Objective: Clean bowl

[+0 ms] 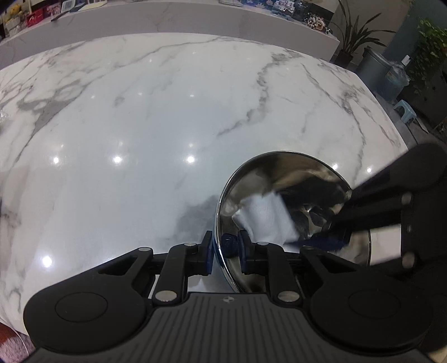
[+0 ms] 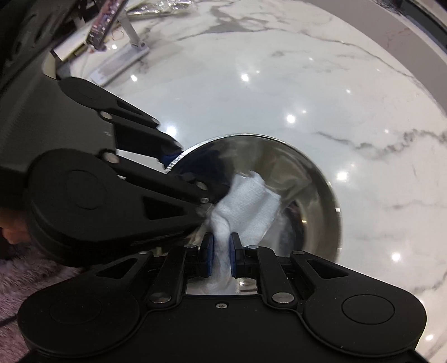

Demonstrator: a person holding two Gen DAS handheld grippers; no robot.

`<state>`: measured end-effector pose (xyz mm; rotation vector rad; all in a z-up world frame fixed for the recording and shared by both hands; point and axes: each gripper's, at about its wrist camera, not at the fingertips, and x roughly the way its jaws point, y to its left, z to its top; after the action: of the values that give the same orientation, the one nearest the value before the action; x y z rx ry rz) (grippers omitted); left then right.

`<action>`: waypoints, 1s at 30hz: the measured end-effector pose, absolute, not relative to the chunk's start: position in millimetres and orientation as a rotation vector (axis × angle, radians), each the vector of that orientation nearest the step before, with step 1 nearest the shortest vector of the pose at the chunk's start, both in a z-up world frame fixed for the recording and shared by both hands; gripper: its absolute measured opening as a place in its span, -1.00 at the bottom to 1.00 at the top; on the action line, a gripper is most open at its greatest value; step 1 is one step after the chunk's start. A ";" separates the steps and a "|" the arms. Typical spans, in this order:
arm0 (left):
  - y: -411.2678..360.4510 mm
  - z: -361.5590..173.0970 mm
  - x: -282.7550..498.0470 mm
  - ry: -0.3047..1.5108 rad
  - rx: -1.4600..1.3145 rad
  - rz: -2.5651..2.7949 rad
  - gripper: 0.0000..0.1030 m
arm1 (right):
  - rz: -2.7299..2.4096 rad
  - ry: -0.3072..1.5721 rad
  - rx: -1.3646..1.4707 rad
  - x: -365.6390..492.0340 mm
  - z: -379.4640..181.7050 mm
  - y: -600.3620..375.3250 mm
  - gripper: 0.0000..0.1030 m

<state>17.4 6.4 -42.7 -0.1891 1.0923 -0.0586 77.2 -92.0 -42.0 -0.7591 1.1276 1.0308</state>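
On a marble counter [image 1: 139, 117], the left hand-held gripper [image 1: 225, 250] pinches the near rim of a steel bowl [image 1: 282, 173]. To its right, the right hand-held gripper [image 2: 221, 252] squeezes a white cloth [image 2: 248, 203] inside the bowl.

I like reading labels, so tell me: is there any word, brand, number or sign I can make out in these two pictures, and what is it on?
None can be read.
Colourful boxes on the far counter: printing too small and blurred.
Dark strip at the table's far edge: coloured marks, unreadable.
Small round emblem on the left tongs' body: a symbol, no letters.
Steel bowl, white cloth, marble table: no text.
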 end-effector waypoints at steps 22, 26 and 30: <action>3.8 -41.5 16.2 1.138 -0.176 -0.085 -0.68 | 0.953 1.072 -0.803 79.1 -43.5 -88.7 -0.81; 1.2 -37.9 21.0 1.120 -0.123 -0.081 -0.74 | 0.990 1.107 -0.755 77.2 -44.7 -87.7 -0.81; -0.1 -36.2 24.0 1.116 -0.098 -0.079 -0.75 | 1.051 1.157 -0.678 76.5 -45.2 -86.0 -0.81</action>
<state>24.0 -0.1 -36.2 -0.0977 1.1158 -0.0790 76.5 -86.0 -45.2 -0.6779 1.1573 1.0512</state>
